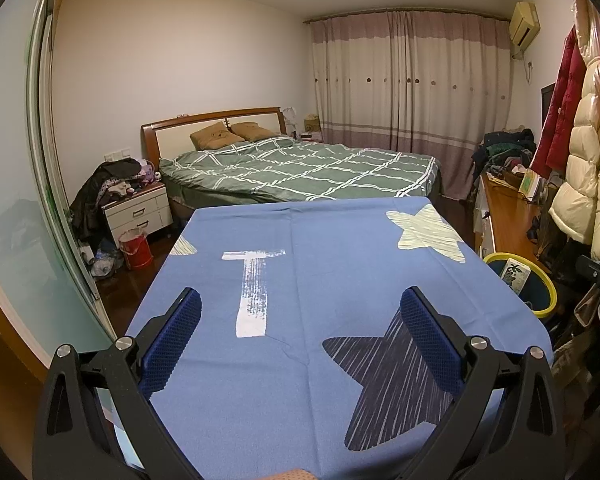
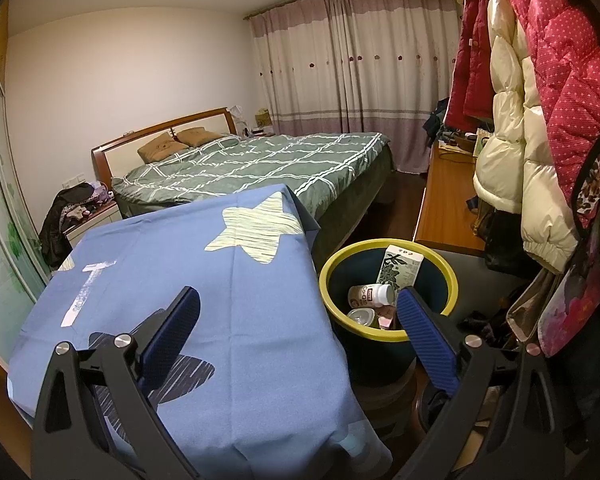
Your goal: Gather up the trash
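Hovering level over the blue cloth [image 1: 300,360], left claw [image 1: 300,304] and right claw [image 2: 298,304] gape wide, empty.

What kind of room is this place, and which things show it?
It looks like a home bedroom: a bed with pillows, a nightstand beside it, closed curtains and coats hanging at the right.

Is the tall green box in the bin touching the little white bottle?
Cannot tell. In the right wrist view the green box stands just behind the white bottle inside the bin; they overlap, so no contact or gap shows plainly.
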